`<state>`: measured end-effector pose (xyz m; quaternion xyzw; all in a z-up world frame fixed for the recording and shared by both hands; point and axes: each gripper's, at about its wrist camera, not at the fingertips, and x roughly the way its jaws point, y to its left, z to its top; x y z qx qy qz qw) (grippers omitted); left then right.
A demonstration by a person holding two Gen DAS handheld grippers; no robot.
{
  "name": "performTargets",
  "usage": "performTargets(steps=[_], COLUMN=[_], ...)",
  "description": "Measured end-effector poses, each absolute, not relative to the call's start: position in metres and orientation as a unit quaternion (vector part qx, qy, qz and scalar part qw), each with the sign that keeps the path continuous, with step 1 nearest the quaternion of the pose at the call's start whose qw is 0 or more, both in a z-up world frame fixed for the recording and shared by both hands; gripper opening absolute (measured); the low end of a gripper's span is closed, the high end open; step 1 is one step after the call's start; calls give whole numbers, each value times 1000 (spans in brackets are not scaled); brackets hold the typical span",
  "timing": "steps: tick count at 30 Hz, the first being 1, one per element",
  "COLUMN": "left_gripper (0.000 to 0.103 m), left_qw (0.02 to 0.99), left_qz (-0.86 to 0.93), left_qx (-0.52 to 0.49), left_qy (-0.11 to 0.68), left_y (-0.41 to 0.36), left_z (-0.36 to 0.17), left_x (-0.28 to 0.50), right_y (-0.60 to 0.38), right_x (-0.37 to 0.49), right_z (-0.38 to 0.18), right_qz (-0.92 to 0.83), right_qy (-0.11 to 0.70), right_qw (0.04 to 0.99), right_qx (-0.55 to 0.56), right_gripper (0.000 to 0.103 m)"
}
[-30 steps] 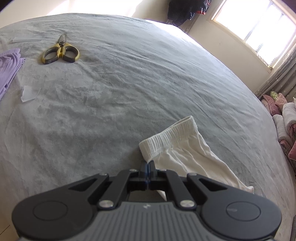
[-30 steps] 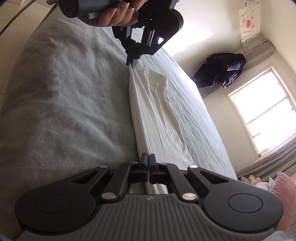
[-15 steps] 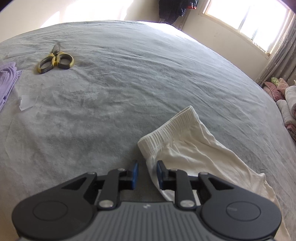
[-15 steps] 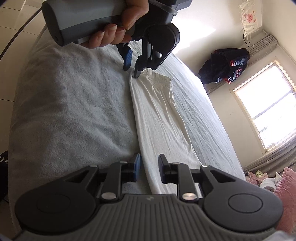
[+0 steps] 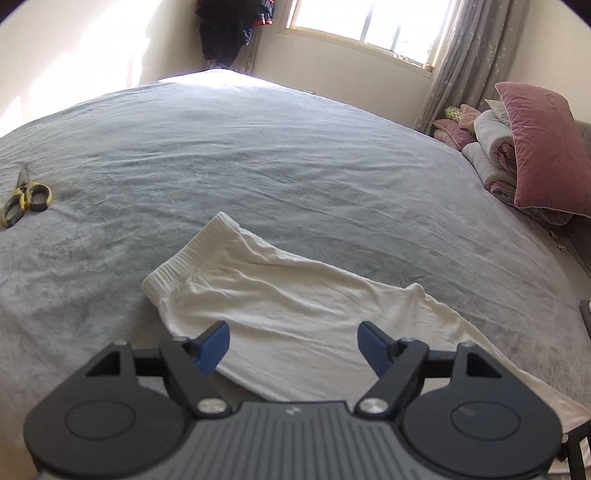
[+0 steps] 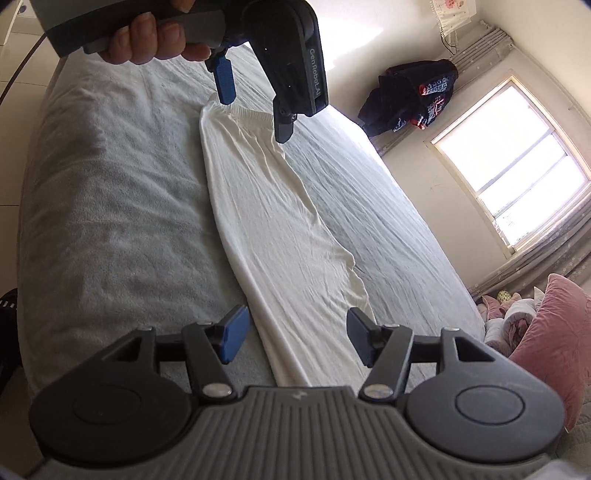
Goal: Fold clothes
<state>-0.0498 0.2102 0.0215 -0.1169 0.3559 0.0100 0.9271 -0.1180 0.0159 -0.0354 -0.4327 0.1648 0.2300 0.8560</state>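
The long white folded garment [image 5: 295, 306] lies flat on the wide grey bedspread [image 5: 295, 177], near the bed's front edge, its ribbed waistband end [image 5: 192, 258] to the left in the left wrist view; the left gripper [image 5: 293, 345] hangs above the garment's near edge, apart from it, cloth showing below the gap; far left on the spread, well apart from the garment, lie the yellow-handled scissors [image 5: 26, 201]; at the right edge sits the pile of pink velvet cushions and rolled quilts [image 5: 524, 155], the window [image 5: 369, 26] behind the bed; in the right wrist view, the right gripper [image 6: 295, 341] hovers over the garment's opposite end, the left gripper [image 6: 255, 107] above the waistband at the far end.
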Motion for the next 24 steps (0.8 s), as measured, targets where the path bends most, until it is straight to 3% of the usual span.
performTargets(steps=[9, 17, 24], left_gripper=[90, 92, 92], left_qw=[924, 922, 924], left_qz=[-91, -134, -153], left_qx=[-52, -1, 46], left_qy=[368, 363, 348], left_y=[138, 93, 64], left_z=[18, 13, 0], left_x=[-45, -45, -47], right_y=[-34, -72, -91], right_x=[-125, -126, -139], right_z=[-36, -38, -35], right_qz=[205, 195, 190], right_qy=[207, 245, 227], right_qw=[872, 898, 908], right_qx=[-394, -310, -296], right_gripper=[69, 71, 71])
